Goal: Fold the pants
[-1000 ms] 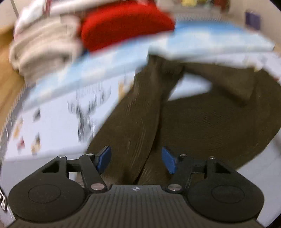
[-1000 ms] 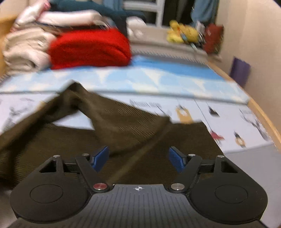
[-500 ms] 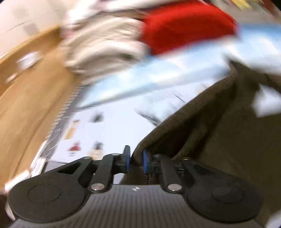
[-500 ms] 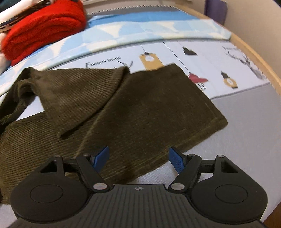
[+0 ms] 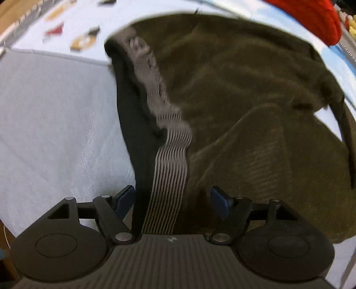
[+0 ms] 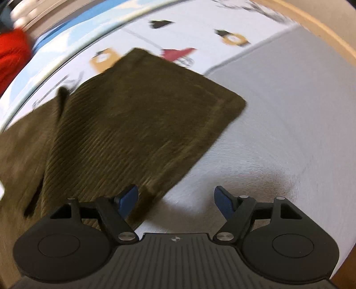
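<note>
Olive-brown corduroy pants (image 5: 244, 93) lie on a bed. In the left wrist view their grey striped elastic waistband (image 5: 169, 160) runs up between my fingers. My left gripper (image 5: 173, 200) is open, with the waistband lying in the gap between its fingers. In the right wrist view a pant leg (image 6: 142, 124) lies flat, its hem toward the right. My right gripper (image 6: 175, 200) is open just above the leg's near edge, its left fingertip (image 6: 128, 197) over the cloth.
The bed has a grey sheet (image 6: 278, 137) and a white and blue printed cover (image 6: 142, 33). A red folded item (image 5: 311, 17) lies at the far side. A wooden bed edge (image 6: 322, 29) runs along the right.
My left gripper was shut on the pants' edge half a second ago and is open now, over the waistband. My right gripper has moved down closer to the pant leg, still open.
</note>
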A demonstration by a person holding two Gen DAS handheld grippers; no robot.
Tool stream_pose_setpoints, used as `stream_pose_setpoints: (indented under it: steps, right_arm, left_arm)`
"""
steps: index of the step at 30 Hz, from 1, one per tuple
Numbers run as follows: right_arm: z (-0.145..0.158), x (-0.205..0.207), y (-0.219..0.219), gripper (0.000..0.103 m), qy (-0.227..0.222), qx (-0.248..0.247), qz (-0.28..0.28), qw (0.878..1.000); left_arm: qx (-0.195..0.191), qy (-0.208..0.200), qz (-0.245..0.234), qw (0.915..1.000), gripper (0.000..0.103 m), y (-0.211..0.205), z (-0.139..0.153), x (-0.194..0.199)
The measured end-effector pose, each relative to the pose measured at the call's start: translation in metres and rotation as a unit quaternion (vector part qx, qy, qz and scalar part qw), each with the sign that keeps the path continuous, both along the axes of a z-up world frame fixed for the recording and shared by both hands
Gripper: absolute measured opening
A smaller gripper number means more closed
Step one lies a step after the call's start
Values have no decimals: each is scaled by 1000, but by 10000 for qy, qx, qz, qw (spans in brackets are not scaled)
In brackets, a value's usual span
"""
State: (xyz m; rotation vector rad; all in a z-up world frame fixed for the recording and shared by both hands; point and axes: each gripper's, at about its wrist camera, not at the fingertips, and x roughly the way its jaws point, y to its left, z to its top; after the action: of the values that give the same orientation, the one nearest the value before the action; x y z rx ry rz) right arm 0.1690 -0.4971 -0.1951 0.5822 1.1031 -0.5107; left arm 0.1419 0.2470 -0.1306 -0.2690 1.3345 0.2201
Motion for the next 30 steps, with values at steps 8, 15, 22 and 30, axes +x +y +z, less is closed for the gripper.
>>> stream_pose_setpoints:
  steps: [8,15,22,30]
  right_arm:
    - [-15,8,-12,64,-226,-124,-289,9993]
    - [-3,0,-31,11,-624,56,-631,9960]
    - [24,-41,-50,7,-685,-147,-1004,9925]
    - [35,-110,-81,0,322,-923,-1161,9884]
  left_arm:
    - [-52,300,-288,9991,80,-3,-27,-2]
    - [264,86,-716,9970,46,-14,-16,-8]
    - [676,-363,-1190,9899,30,-20,16,-28]
    - [1529,-146,-2116,9652,30,-18,19,-73]
